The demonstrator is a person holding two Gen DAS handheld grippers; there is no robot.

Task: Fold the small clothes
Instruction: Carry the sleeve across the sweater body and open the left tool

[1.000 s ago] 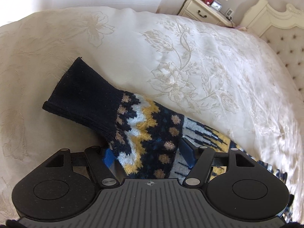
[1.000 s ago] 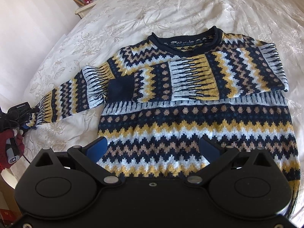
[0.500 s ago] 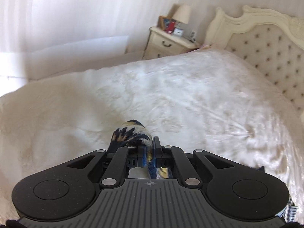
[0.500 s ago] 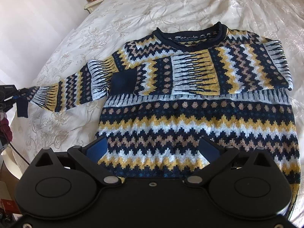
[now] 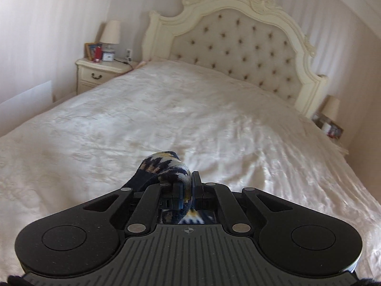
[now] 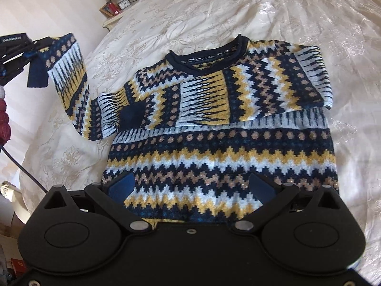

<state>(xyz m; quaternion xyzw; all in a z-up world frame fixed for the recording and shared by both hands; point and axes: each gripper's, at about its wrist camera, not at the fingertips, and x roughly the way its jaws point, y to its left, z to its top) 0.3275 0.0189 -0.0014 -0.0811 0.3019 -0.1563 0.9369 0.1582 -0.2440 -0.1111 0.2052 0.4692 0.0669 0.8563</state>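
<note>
The left gripper (image 5: 187, 190) is seen with its fingers (image 5: 176, 194) pinched on a sleeve (image 5: 166, 169) of the sweater (image 6: 221, 143), the knit bulging up and forward between the pads. In the right wrist view that sleeve (image 6: 71, 76) is held lifted off the bed (image 6: 214, 7), rising from the shoulder to the left gripper (image 6: 28, 50) at the far left, with its navy cuff (image 6: 38, 75) hanging down beside the clamp. Ahead of the left fingers lies only bare cream bedspread (image 5: 166, 109), and beyond it a tufted headboard (image 5: 238, 47). A nightstand (image 5: 100, 71) with a lamp (image 5: 110, 33) stands to the left of the headboard, and a second lamp (image 5: 331, 107) is seen at the right.

The right gripper (image 6: 190, 188) is held with its fingers (image 6: 121, 186) spread wide, nothing between them, poised over the hem of the sweater; whether the pads touch the knit cannot be told. The body of the sweater is spread flat on the bed just ahead of these fingers, neckline (image 6: 207, 57) at the far end. The other sleeve (image 6: 238, 95) is folded across the chest, its navy cuff (image 6: 132, 116) resting near the left side of the body. A dark cable (image 6: 21, 166) is seen left of the right fingers, off the edge of the bed
</note>
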